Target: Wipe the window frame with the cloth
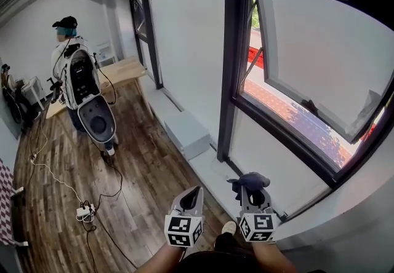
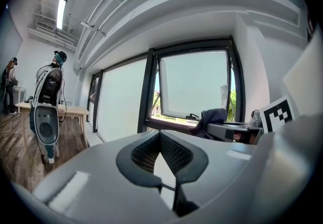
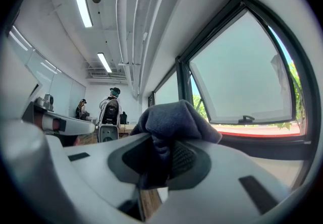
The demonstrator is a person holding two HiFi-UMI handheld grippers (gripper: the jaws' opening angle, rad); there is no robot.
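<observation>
Two handheld grippers and one dark cloth (image 1: pixel 249 180) appear beside one dark window frame (image 1: pixel 229 81), its single sash (image 1: pixel 320 50) tilted open. The right gripper (image 1: pixel 255 187) is clamped on the cloth, which bunches out past its jaw tips, lower than the open sash. The left gripper (image 1: pixel 193 191), just beside it, has its jaws closed together on nothing. Two people stand far back in the room, one in a cap (image 1: pixel 66 44) and a second (image 3: pixel 82 108) small and hard to make out. The holder's forearms (image 1: pixel 161 261) are cut off at the bottom edge.
</observation>
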